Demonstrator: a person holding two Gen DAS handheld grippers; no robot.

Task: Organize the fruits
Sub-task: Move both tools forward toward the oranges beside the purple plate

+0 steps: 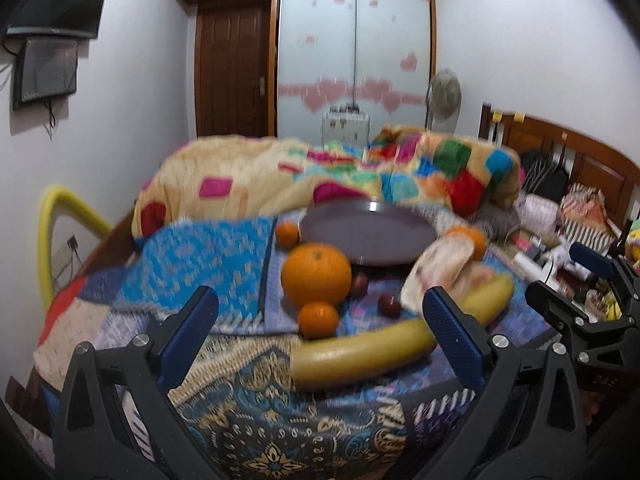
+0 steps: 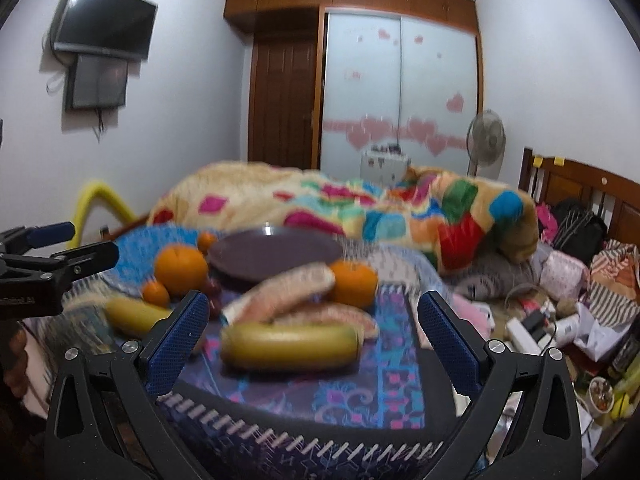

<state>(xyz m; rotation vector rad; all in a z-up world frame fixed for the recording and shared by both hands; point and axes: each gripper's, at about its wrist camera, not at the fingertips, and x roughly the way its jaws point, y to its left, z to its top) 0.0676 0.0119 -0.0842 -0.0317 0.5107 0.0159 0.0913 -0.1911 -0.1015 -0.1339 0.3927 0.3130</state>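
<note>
Fruit lay on a patterned bed cover (image 1: 224, 272) around a purple plate (image 1: 368, 236) — the landmark here. A large orange (image 1: 316, 274) sat just in front of the plate's left side, a small orange (image 1: 318, 319) touching its near side. A banana (image 1: 360, 356) lay nearer still, between the spread, empty left tongs (image 1: 320, 320). The right tongs (image 2: 314, 318) were also apart, empty, framing a second banana (image 2: 290, 346) in front of the plate
</note>
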